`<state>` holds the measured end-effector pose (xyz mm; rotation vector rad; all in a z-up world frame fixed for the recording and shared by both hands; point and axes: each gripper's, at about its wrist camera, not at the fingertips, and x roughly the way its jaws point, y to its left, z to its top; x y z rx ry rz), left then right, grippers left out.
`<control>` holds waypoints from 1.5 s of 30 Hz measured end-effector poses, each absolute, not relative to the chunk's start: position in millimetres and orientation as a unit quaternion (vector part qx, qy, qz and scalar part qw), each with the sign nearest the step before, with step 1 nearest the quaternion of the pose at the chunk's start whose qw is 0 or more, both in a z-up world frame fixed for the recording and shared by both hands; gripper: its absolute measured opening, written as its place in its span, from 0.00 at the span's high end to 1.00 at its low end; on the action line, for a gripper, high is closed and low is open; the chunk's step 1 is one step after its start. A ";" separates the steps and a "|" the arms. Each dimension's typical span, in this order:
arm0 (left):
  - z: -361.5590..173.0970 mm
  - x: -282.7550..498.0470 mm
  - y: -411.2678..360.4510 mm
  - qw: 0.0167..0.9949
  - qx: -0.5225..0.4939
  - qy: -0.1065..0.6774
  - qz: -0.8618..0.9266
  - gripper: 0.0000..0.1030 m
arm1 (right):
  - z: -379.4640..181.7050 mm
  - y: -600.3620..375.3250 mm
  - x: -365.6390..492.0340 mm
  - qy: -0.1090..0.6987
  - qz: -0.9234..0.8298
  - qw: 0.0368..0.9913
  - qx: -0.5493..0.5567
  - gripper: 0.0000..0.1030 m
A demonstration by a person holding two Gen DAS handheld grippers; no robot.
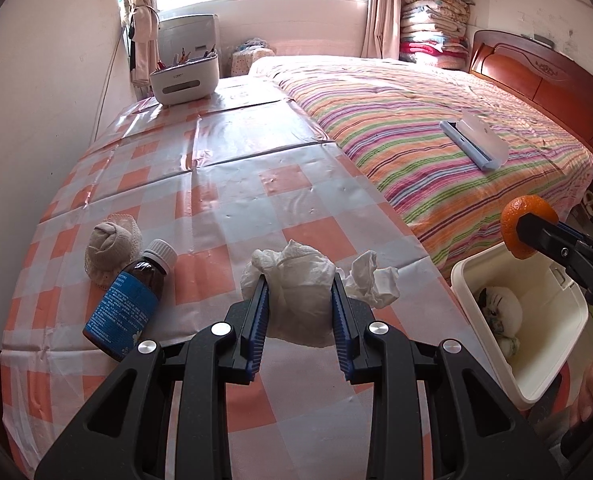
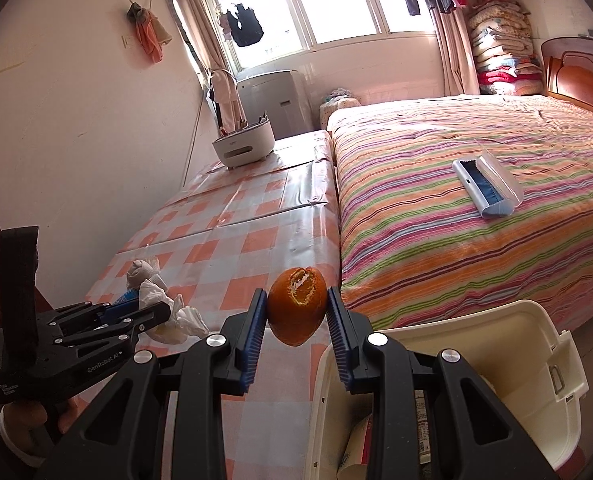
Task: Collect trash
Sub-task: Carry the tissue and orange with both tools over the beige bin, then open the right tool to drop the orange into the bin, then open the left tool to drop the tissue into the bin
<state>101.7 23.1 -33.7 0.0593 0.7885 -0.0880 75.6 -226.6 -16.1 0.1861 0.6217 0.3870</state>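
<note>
Two grippers full | left gripper point(image 1: 300, 300) squeezes crumpled tissue point(image 1: 296, 280) | right gripper point(image 2: 296, 312) squeezes orange peel point(image 2: 296, 306), long way up-down, beside bin point(image 2: 536, 360)

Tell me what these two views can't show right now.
- Bin contents: right wrist view, right claw with orange peel blocks most.
- Bottle label: left wrist view, print too small.
- Crumpled tissue's underside: left claw covers it.
</note>
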 end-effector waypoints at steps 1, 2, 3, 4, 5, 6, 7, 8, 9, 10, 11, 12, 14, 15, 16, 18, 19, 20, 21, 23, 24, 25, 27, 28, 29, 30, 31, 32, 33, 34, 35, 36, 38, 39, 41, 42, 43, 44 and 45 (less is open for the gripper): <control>-33.3 101.1 20.6 0.922 0.028 0.383 -0.046 0.73 | -16.0 -228.8 74.1 0.302 0.186 0.931 0.091 0.71; -32.5 100.6 18.1 0.922 0.027 0.383 -0.049 0.73 | -16.1 -231.1 72.8 0.301 0.183 0.931 0.091 0.71; -31.7 99.8 15.7 0.922 0.027 0.382 -0.053 0.73 | -16.3 -233.4 72.2 0.300 0.181 0.932 0.093 0.71; -31.1 99.4 13.3 0.922 0.025 0.383 -0.058 0.73 | -16.7 -235.8 71.2 0.300 0.177 0.933 0.093 0.71; -30.6 99.2 11.0 0.921 0.022 0.384 -0.063 0.73 | -17.0 -238.1 70.0 0.299 0.172 0.934 0.092 0.71; -30.3 98.7 8.9 0.920 0.020 0.385 -0.068 0.73 | -16.8 -241.3 68.7 0.297 0.167 0.936 0.091 0.71; -30.6 97.5 5.1 0.920 0.019 0.386 -0.072 0.73 | -16.9 -244.2 68.2 0.297 0.162 0.937 0.091 0.71; -30.4 96.8 2.6 0.919 0.019 0.386 -0.075 0.73 | -17.5 -247.4 67.5 0.297 0.158 0.937 0.093 0.71; -30.0 96.8 0.1 0.919 0.019 0.385 -0.078 0.73 | -18.1 -250.3 66.8 0.297 0.154 0.937 0.094 0.71; -29.9 96.3 -2.4 0.919 0.019 0.385 -0.081 0.73 | -19.2 -253.2 66.0 0.298 0.150 0.938 0.095 0.71; -29.7 95.7 -4.9 0.919 0.019 0.386 -0.084 0.73 | -20.0 -256.0 65.0 0.298 0.146 0.939 0.096 0.71; -29.4 95.1 -7.2 0.918 0.018 0.386 -0.088 0.73 | -20.8 -258.7 63.8 0.297 0.140 0.940 0.096 0.71; -28.7 93.8 -12.7 0.917 0.017 0.386 -0.095 0.73 | -22.0 -263.2 61.3 0.297 0.131 0.941 0.093 0.71; -28.0 93.0 -15.9 0.917 0.018 0.385 -0.098 0.73 | -22.6 -265.7 60.2 0.297 0.126 0.942 0.094 0.71; -27.4 92.4 -19.1 0.917 0.019 0.385 -0.101 0.73 | -23.3 -268.3 59.4 0.297 0.124 0.942 0.096 0.71; -26.7 91.1 -25.6 0.917 0.022 0.383 -0.106 0.73 | -24.7 -273.5 58.1 0.299 0.118 0.942 0.100 0.71; -26.6 90.2 -29.0 0.917 0.024 0.383 -0.109 0.73 | -25.3 -276.1 57.4 0.300 0.114 0.942 0.102 0.71; -26.7 89.5 -32.2 0.917 0.026 0.383 -0.112 0.73 | -25.8 -278.9 56.7 0.300 0.112 0.942 0.105 0.71; -27.0 88.9 -35.6 0.916 0.028 0.383 -0.115 0.73 | -26.3 -281.4 56.1 0.300 0.109 0.942 0.108 0.71; -27.4 87.4 -42.4 0.915 0.030 0.383 -0.120 0.73 | -26.8 -286.6 54.3 0.299 0.103 0.942 0.112 0.71; -27.8 87.2 -45.6 0.915 0.032 0.384 -0.123 0.73 | -27.1 -289.5 53.2 0.298 0.100 0.943 0.114 0.71; -28.1 86.8 -48.9 0.914 0.033 0.384 -0.125 0.73 | -27.0 -291.9 52.0 0.297 0.097 0.943 0.117 0.70; -28.9 85.9 -55.3 0.914 0.036 0.384 -0.129 0.73 | -27.6 -297.8 50.0 0.297 0.089 0.943 0.122 0.69; -29.4 85.7 -58.7 0.913 0.036 0.385 -0.132 0.72 | -28.1 -301.2 49.4 0.296 0.085 0.943 0.126 0.69; -29.9 85.5 -61.6 0.912 0.036 0.386 -0.134 0.72 | -28.6 -304.9 48.9 0.296 0.081 0.943 0.131 0.69; -30.4 85.3 -64.5 0.912 0.037 0.386 -0.136 0.72 | -29.2 -308.0 48.9 0.297 0.081 0.942 0.137 0.69; -30.8 85.3 -67.1 0.911 0.038 0.386 -0.138 0.72 | -29.2 -311.3 48.3 0.297 0.078 0.941 0.141 0.69; -31.4 85.1 -70.0 0.910 0.039 0.387 -0.141 0.72 | -29.7 -314.5 48.0 0.298 0.071 0.941 0.146 0.67; -32.0 85.0 -73.3 0.910 0.041 0.388 -0.143 0.72 | -30.4 -317.8 47.5 0.298 0.069 0.940 0.152 0.65; -32.2 84.6 -76.4 0.909 0.042 0.388 -0.145 0.72 | -30.8 -321.2 47.3 0.298 0.070 0.938 0.160 0.61; -32.7 84.6 -79.5 0.908 0.043 0.389 -0.147 0.72 | -30.5 -324.2 47.1 0.297 0.068 0.938 0.166 0.58; -33.2 84.6 -82.1 0.908 0.043 0.390 -0.149 0.72 | -29.8 -327.2 46.2 0.295 0.065 0.938 0.171 0.55; -34.5 84.7 -87.6 0.906 0.045 0.391 -0.153 0.72 | -27.9 -333.2 43.9 0.286 0.061 0.939 0.179 0.49; -34.8 84.8 -90.2 0.906 0.047 0.392 -0.155 0.72 | -26.8 -335.9 42.7 0.281 0.057 0.940 0.183 0.48; -35.2 84.7 -95.0 0.905 0.048 0.392 -0.159 0.72 | -24.6 -341.8 40.4 0.271 0.052 0.941 0.194 0.48; -35.4 84.7 -97.6 0.904 0.048 0.393 -0.161 0.72 | -23.4 -345.6 39.0 0.265 0.048 0.942 0.201 0.47; -36.0 85.1 -100.3 0.903 0.049 0.393 -0.163 0.72 | -22.4 -349.3 37.6 0.260 0.045 0.942 0.208 0.47; -36.4 85.0 -103.2 0.903 0.050 0.394 -0.165 0.72 | -21.0 -353.3 36.8 0.254 0.041 0.942 0.214 0.47; -36.9 85.2 -106.3 0.902 0.052 0.394 -0.167 0.72 | -19.9 -356.9 35.5 0.249 0.038 0.943 0.219 0.46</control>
